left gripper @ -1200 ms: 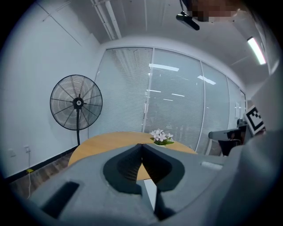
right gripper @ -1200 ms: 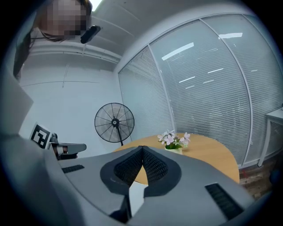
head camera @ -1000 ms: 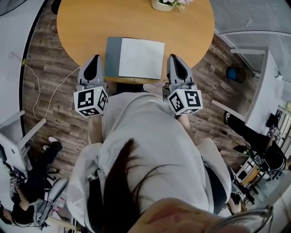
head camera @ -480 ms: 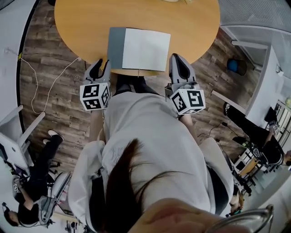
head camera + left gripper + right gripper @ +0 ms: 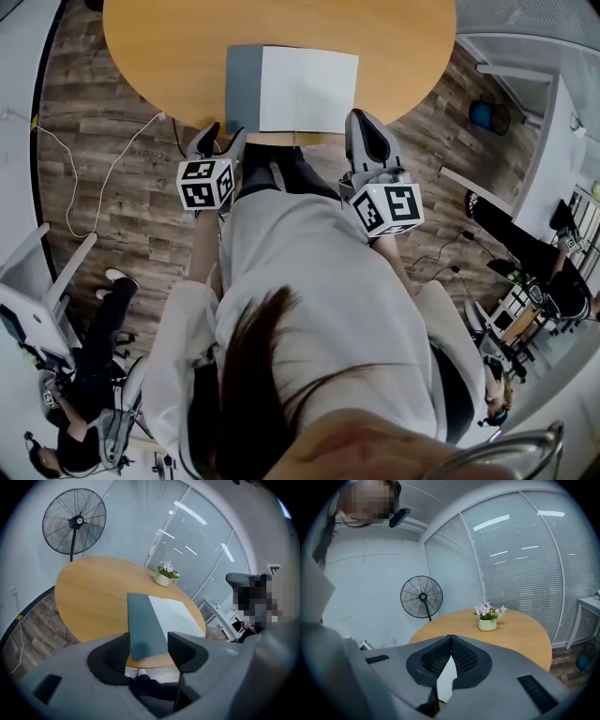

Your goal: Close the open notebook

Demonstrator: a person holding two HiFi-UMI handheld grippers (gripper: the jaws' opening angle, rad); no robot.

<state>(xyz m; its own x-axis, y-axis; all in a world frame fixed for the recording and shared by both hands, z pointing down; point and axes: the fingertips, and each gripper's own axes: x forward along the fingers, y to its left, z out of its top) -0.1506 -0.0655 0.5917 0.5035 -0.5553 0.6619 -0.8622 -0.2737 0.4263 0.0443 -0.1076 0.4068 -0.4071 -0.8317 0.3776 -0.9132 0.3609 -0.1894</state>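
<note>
I count one round table point(image 5: 169, 47). On it lies one open notebook point(image 5: 305, 89), and at the far side stands one pot of flowers point(image 5: 162, 577). Beyond the table, far left, there is one standing fan point(image 5: 74, 522). One white cable point(image 5: 66, 155) trails over the floor on the left, and one blue round object point(image 5: 483, 114) sits on the floor to the right. Besides the person carrying the rig, I make out two more people: one near left point(image 5: 89, 375), one on the right point(image 5: 525, 248). Others I can't count with certainty.
</note>
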